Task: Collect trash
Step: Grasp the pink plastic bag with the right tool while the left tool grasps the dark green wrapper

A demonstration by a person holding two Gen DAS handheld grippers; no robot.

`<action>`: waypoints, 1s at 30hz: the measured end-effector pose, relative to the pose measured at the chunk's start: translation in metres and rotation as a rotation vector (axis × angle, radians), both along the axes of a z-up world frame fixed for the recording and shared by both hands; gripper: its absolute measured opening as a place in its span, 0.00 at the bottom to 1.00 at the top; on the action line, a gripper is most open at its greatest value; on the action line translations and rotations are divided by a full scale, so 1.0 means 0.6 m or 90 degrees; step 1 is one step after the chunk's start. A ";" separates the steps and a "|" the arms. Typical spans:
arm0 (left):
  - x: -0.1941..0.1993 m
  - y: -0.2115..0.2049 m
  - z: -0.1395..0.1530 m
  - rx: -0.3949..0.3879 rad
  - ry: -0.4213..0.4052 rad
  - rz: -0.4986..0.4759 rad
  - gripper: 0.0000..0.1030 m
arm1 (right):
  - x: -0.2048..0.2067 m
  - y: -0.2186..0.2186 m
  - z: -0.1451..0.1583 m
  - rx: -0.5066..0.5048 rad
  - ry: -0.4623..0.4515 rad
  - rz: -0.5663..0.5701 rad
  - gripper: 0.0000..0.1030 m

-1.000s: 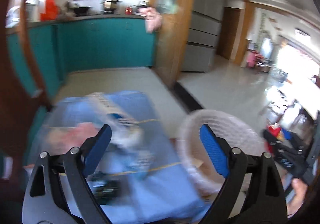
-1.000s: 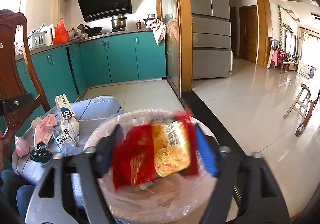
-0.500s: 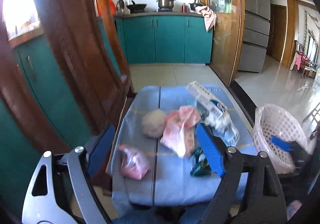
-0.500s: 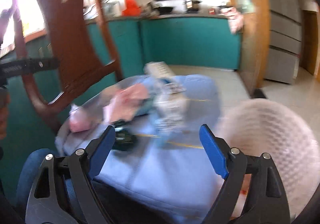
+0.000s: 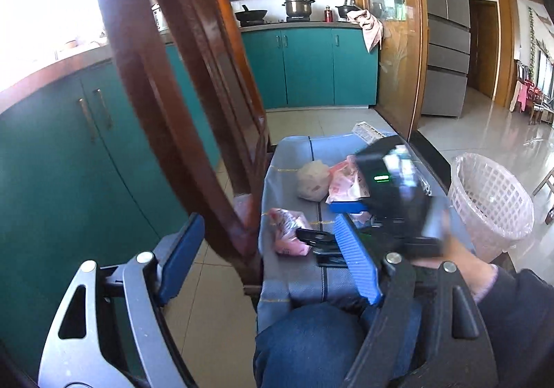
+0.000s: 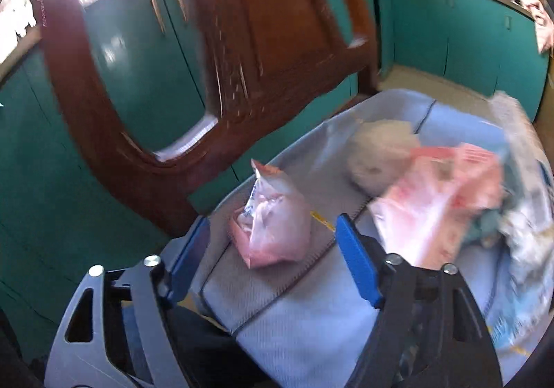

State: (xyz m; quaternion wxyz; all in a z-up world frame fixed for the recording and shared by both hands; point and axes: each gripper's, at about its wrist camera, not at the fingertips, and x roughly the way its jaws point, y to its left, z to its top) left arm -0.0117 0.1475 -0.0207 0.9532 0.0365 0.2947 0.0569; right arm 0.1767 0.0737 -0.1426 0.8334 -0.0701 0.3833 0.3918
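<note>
Right wrist view: right gripper (image 6: 273,249) low over the near left part of a blue-grey padded cushion (image 6: 311,329). Blue fingers apart and closing; a small pink crumpled plastic packet (image 6: 273,225) lies on the cushion just ahead of the gap, pads not touching it. Further along the cushion, toward its far edge, a whitish crumpled wad (image 6: 377,156); beside it, toward the right edge, a larger pink-and-white plastic bag (image 6: 446,194), blurred. At the right edge, pale printed wrappers (image 6: 529,228), too smeared to read. Dark carved wooden chair back (image 6: 242,52) stands at the cushion's left edge. No bin in this view.

Left wrist view: white plastic lattice bin with a clear liner (image 5: 491,201) stands on the tiled floor beyond the cushion's (image 5: 294,277) right edge. Left gripper (image 5: 266,259), fingers apart and closing, nothing between them; its left finger sits off the cushion's left edge, in front of the chair back (image 5: 194,76). The right gripper's black body (image 5: 398,201), blurred, hangs over the cushion's middle, held by a hand (image 5: 460,259) in a dark sleeve. Pink packet (image 5: 287,232) at the left edge; wad (image 5: 311,180) behind it. A denim-clad knee (image 5: 311,346) at the near edge.
</note>
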 end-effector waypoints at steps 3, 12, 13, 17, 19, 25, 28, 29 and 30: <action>-0.002 0.008 -0.004 -0.005 0.001 0.003 0.76 | 0.012 0.027 -0.016 -0.059 0.010 0.004 0.29; 0.025 -0.004 -0.025 -0.036 0.022 -0.021 0.76 | -0.043 -0.117 0.079 0.043 -0.062 -0.079 0.11; 0.033 -0.011 -0.029 -0.041 0.027 -0.027 0.76 | -0.054 -0.153 0.100 0.045 -0.091 -0.116 0.11; 0.099 -0.069 -0.069 -0.062 0.087 -0.082 0.81 | -0.082 -0.282 0.143 0.033 -0.143 -0.250 0.11; 0.138 -0.103 -0.096 -0.082 0.125 -0.112 0.82 | -0.086 -0.337 0.143 0.017 -0.147 -0.308 0.11; 0.241 -0.200 -0.193 -0.097 0.243 -0.146 0.83 | -0.129 -0.437 0.120 0.030 -0.128 -0.392 0.11; 0.269 -0.221 -0.230 -0.104 0.283 -0.144 0.82 | -0.137 -0.460 0.112 0.031 -0.120 -0.412 0.11; 0.275 -0.221 -0.240 -0.110 0.290 -0.143 0.60 | -0.141 -0.465 0.111 0.033 -0.118 -0.416 0.11; 0.279 -0.222 -0.247 -0.116 0.301 -0.145 0.44 | -0.148 -0.472 0.110 0.034 -0.117 -0.420 0.11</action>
